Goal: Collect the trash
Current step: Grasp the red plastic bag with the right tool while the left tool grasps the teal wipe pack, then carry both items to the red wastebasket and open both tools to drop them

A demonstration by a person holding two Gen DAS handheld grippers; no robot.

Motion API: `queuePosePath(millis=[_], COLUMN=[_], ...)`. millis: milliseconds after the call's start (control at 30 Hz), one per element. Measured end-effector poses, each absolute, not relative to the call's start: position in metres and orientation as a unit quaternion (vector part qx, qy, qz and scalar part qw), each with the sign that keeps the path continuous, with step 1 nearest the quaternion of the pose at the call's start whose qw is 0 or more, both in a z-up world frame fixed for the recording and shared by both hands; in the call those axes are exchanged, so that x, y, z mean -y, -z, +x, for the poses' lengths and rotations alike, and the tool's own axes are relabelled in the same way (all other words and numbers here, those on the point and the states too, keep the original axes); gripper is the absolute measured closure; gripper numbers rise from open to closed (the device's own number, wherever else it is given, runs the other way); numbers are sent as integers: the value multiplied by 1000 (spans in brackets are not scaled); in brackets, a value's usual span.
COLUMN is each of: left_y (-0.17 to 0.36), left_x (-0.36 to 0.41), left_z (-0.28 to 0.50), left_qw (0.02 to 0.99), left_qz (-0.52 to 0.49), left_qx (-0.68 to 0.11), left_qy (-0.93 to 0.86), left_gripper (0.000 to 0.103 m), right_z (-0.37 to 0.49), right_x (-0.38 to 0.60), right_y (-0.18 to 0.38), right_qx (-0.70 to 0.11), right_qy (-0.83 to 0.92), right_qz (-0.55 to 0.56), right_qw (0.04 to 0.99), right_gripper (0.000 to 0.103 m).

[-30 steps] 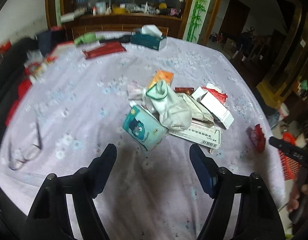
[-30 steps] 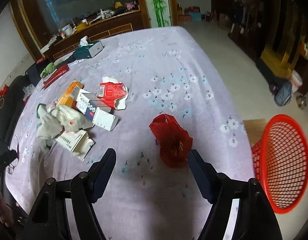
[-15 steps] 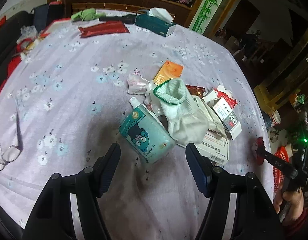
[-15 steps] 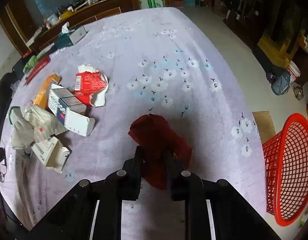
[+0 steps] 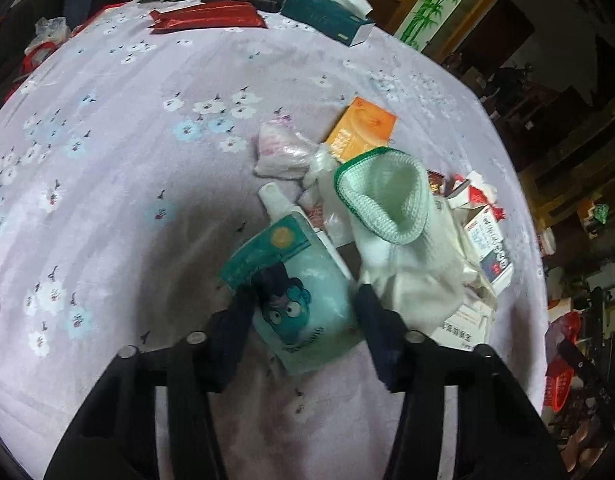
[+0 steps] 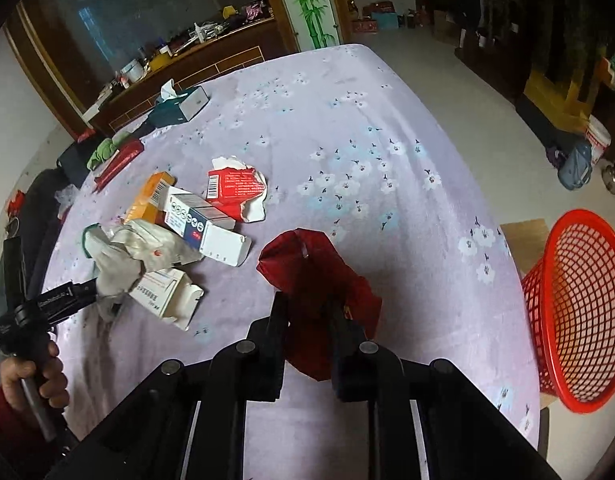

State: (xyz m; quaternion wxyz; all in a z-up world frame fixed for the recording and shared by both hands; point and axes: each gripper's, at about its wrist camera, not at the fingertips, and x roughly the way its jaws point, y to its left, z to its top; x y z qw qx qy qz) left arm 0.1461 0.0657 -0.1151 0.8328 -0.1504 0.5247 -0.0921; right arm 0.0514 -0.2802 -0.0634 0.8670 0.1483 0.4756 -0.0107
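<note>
Teal cartoon pouch (image 5: pixel 303 300) sits right between the spread-wide fingers of the left gripper (image 5: pixel 301 304), just beside the white sock (image 5: pixel 403 236) in the trash pile. Over in the right wrist view, the right gripper (image 6: pixel 307 312) is pinched tight on a crumpled red wrapper (image 6: pixel 319 280), near the red basket (image 6: pixel 579 312) standing off the table's edge (image 6: pixel 519 360).

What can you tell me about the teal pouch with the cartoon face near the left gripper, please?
The teal pouch is a soft, glossy plastic refill pack with a white screw spout at its far end and a dark cartoon face printed on it. It lies flat on the purple floral cloth, between the open fingers of the left gripper, its right edge against the white sock.
</note>
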Motion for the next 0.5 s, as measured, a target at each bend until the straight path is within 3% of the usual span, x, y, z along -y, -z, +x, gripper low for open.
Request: queuePosePath(millis=[33, 100, 167, 500], left_y=[112, 106, 99, 65], left_x=[-64, -61, -63, -80], left_z=[144, 139, 132, 88], left_qw=[838, 846, 848, 866], left_qz=[-143, -125, -123, -103], left_qx=[-518, -508, -505, -472], left_qy=[96, 102, 110, 129], left_gripper=[64, 83, 88, 94], right_z=[49, 46, 42, 26], right_x=[279, 276, 271, 235], right_y=[62, 58, 55, 48], right_qx=[-475, -473, -472, -466], right_qy=[11, 9, 6, -31], right_qz=[151, 154, 153, 159], right_qw=[867, 867, 868, 870], right_gripper=[85, 85, 85, 85])
